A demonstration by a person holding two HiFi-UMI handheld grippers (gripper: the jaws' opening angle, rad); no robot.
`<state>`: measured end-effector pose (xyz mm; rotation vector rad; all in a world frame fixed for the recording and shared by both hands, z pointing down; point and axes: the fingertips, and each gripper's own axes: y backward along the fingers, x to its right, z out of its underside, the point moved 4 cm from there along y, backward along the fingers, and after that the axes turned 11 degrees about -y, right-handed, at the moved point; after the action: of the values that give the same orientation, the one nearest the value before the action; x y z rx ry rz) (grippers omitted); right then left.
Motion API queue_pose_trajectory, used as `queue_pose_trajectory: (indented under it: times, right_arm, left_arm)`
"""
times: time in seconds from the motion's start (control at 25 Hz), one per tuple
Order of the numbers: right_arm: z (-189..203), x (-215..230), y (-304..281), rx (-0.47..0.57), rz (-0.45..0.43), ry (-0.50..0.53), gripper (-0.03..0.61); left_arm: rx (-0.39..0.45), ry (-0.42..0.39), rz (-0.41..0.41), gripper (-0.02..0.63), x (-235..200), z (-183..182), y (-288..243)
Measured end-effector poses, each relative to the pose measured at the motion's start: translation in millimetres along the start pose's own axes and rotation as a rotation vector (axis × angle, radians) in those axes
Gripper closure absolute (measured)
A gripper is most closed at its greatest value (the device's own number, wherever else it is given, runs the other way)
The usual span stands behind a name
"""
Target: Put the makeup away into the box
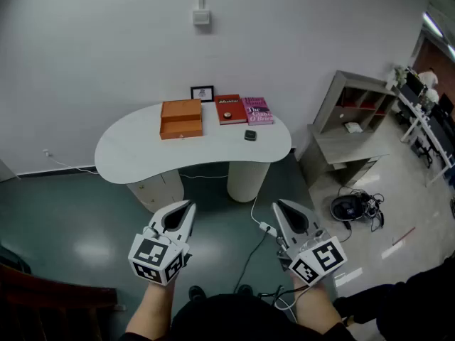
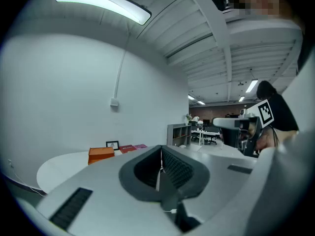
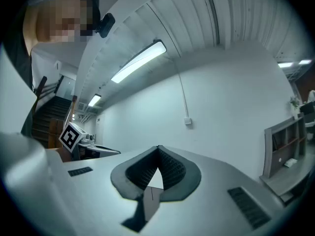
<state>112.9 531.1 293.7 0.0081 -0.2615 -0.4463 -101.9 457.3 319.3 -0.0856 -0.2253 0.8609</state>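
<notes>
Clearly nothing's held: left gripper & right gripper are both pressed together, empty, well short of the table. Makeup lies at 3 o'clock of the orange box, apart. Best: step closer, spread right jaws before reaching.

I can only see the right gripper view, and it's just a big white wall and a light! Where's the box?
Observer: The orange box sits on a white table ahead of the person, against the wall.
Operator: Is there something to put in it?
Observer: Maybe. A small dark thing lies alone on the table, right of the box and just in front of a pink book. It is too small to tell what it is.
Operator: Is my other gripper holding anything?
Observer: No. The left gripper has its jaws together with nothing between them.
</notes>
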Motion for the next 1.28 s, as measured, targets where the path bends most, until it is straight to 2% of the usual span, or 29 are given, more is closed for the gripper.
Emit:
queue_pose_trajectory:
  times: [0.6, 0.76, 1.08, 1.28]
  right_arm:
    - [5.1, 18.8, 21.8, -0.006, 0.004, -0.051, 0.543]
    - [-0.2, 36.3, 42.2, 0.006, 0.017, -0.074, 0.541]
    - [-4.2, 76.8, 92.7, 0.005, 0.005, -0.091, 0.54]
    - [1.3, 91.2, 97.2, -0.008, -0.013, -0.128, 0.54]
  left_arm:
    - [-0.011, 0.01, 0.006, 0.6, 16.2, 0.5, -9.5]
    - [-0.002, 0.008, 0.024, 0.6, 39.1, -4.6, -25.3]
    - [0.017, -0.003, 0.078, 0.6, 111.8, -20.9, -51.9]
    - [-0.008, 0.002, 0.091, 0.6, 122.6, -19.1, -61.7]
